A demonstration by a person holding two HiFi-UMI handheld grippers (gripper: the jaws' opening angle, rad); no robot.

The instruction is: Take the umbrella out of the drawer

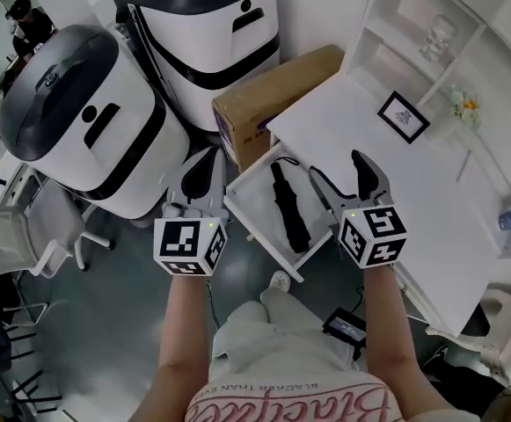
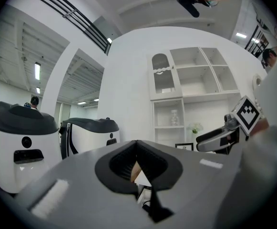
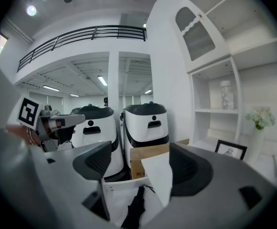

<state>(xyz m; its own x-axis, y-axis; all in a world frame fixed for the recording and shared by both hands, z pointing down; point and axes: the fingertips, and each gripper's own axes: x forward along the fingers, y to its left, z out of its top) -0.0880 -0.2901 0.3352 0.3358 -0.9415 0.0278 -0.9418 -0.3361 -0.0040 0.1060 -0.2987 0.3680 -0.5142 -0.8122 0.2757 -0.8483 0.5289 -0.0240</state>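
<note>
A black folded umbrella lies lengthwise in the open white drawer that is pulled out from the white desk. My right gripper hovers just right of the umbrella over the drawer's edge, jaws wide apart with nothing between them. In the right gripper view the umbrella lies low in the drawer, below the open right gripper. My left gripper stays left of the drawer, outside it, shut and empty. The left gripper shows its pads together.
A cardboard box stands behind the drawer, against the desk. Two large white-and-black machines fill the back left. A framed picture sits on the desk below the white shelves. A small black device lies on the floor.
</note>
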